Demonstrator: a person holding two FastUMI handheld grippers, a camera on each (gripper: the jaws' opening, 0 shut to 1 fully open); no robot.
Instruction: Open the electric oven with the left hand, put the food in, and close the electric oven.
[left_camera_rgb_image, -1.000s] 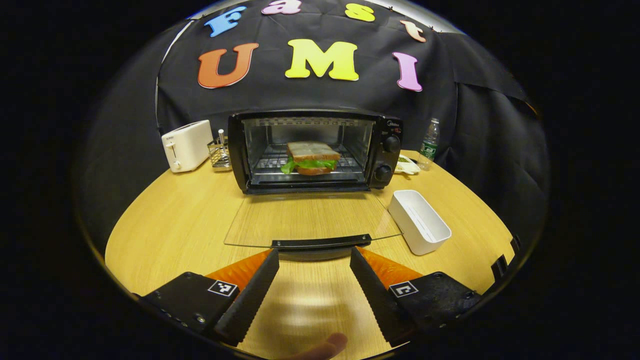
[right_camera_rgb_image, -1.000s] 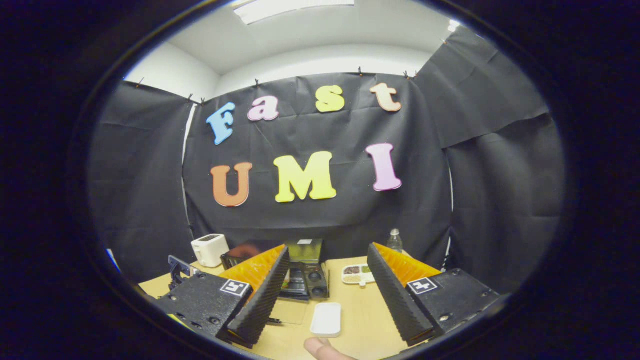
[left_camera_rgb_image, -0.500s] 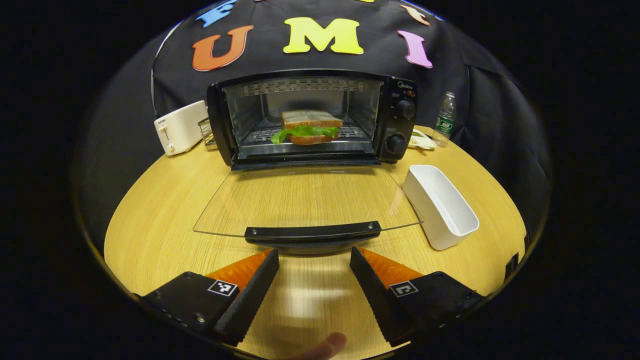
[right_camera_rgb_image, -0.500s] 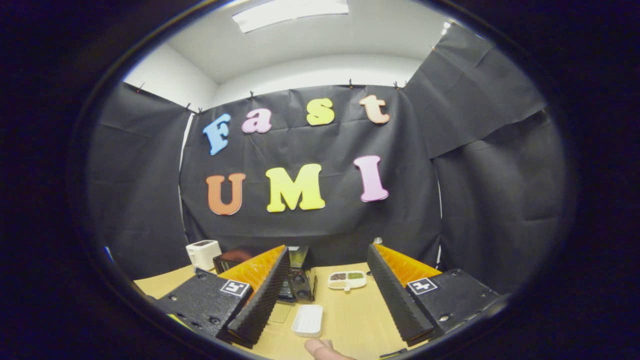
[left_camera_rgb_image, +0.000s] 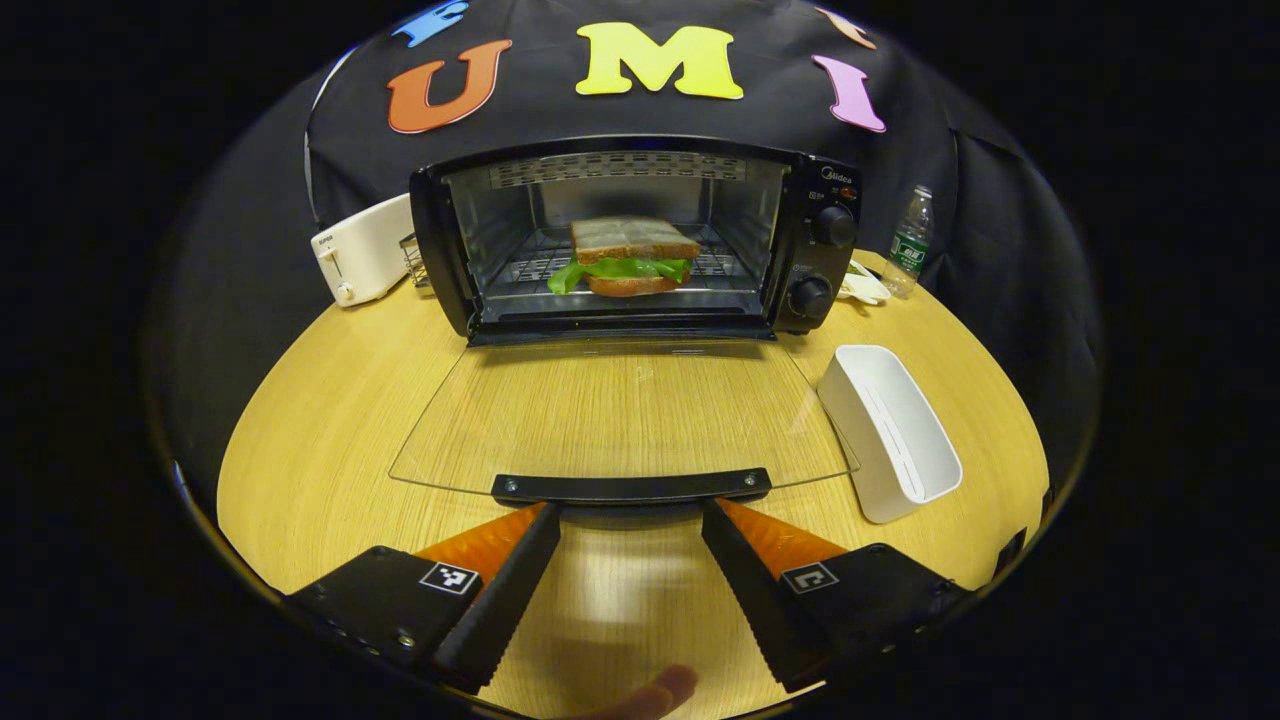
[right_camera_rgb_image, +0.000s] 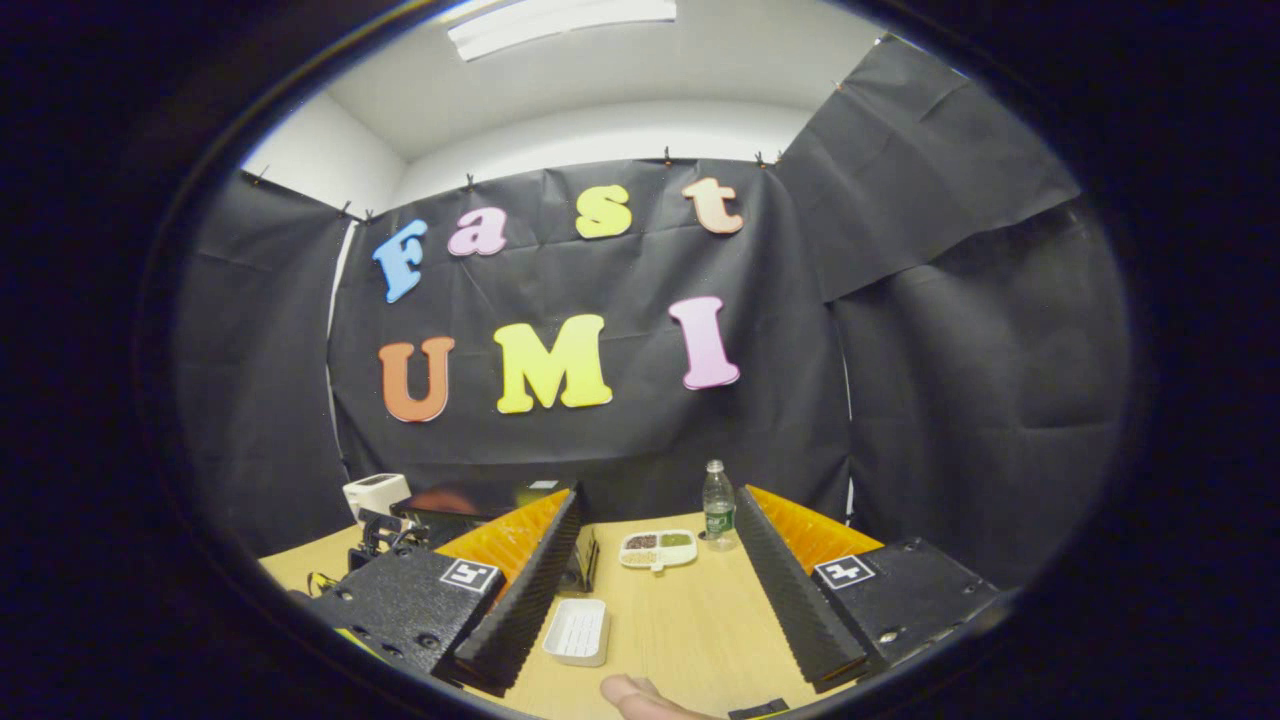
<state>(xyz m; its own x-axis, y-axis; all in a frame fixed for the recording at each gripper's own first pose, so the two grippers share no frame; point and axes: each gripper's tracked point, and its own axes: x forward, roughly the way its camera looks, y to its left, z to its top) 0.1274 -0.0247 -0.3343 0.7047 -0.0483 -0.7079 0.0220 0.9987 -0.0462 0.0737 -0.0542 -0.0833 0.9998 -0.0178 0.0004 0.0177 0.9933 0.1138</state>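
Both my grippers stand wide and hold nothing. My left gripper sits low over the table, tips just short of the handle on the door, which lies flat and open. My right gripper is raised, well apart from the oven. The sandwich rests on the rack inside.

Risks, as I judge them:
- Fingers passing under the handle without catching it: the door stays down.
- Lifting off-centre: the glass twists.
- The tray lies just beside the door; a sideways swing knocks it.

Oven badge and bottle label: too small to read.
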